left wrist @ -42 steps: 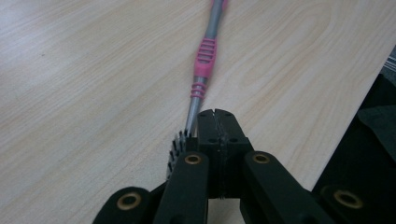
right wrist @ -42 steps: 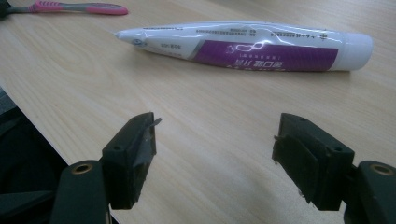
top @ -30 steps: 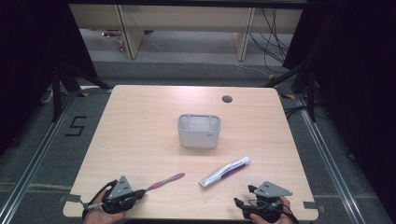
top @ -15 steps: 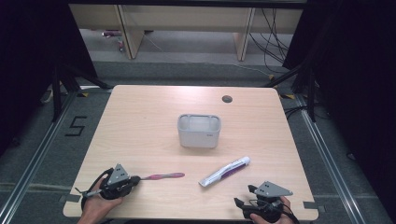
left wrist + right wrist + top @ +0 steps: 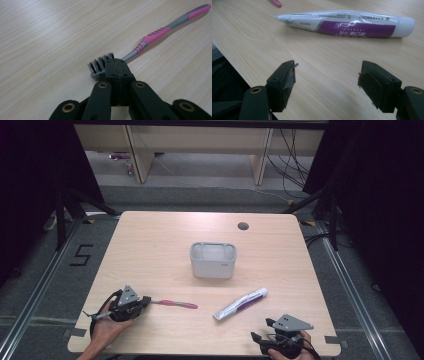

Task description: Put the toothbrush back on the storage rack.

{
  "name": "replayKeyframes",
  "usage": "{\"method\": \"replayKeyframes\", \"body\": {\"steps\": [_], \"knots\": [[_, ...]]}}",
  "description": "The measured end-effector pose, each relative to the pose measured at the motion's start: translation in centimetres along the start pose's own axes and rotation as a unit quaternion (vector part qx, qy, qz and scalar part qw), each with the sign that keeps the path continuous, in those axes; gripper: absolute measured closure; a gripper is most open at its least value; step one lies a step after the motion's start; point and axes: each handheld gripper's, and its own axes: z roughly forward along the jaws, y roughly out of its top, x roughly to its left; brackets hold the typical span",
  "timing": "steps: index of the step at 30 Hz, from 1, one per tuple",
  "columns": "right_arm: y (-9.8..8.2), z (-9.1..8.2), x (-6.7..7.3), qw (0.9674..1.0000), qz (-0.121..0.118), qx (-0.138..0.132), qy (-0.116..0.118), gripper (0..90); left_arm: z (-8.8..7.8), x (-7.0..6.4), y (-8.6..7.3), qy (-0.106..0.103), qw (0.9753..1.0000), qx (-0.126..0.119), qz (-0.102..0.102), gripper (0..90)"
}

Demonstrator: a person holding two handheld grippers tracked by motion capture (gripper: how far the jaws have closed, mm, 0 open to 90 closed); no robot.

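We cannot see the toothbrush (image 5: 150,37) neck behind the left gripper (image 5: 117,70); the toothpaste tube's (image 5: 347,23) print is too blurred to read.

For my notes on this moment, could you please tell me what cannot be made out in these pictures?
- Bin contents: the high view sees its rim and front wall, and the interior is too small to tell.
- Toothpaste print: blurred in the right gripper view, too small in the high view.
- Toothbrush neck: the left gripper covers it in its own view, so the hold point stays unclear.
- Right gripper: cut off by the bottom edge of the high view.
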Motion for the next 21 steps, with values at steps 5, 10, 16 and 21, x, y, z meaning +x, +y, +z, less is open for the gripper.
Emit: {"method": "replayKeyframes", "body": {"steps": [5, 10, 16, 21], "knots": [[0.0, 0.1, -0.1, 1.0, -0.003, 0.002, 0.009, 29.3, 0.5, 0.4, 0.4, 0.004, 1.0, 0.006, -0.005, 88.8], [0.0, -0.1, 0.1, 0.9999, 0.01, 0.004, 0.004, 29.3, 1.0, 0.5, 0.6, 0.005, 0.9999, -0.004, -0.012, 88.6], [0.1, -0.1, -0.1, 1.0, 0.001, 0.003, 0.003, 29.3, 1.4, 1.1, 1.2, 0.011, 0.9999, -0.002, -0.008, 88.3], [0.1, -0.2, -0.1, 1.0, -0.005, -0.002, 0.0, 29.3, 1.7, 1.0, 1.4, 0.009, 0.9998, 0.004, -0.016, 87.8]]}}
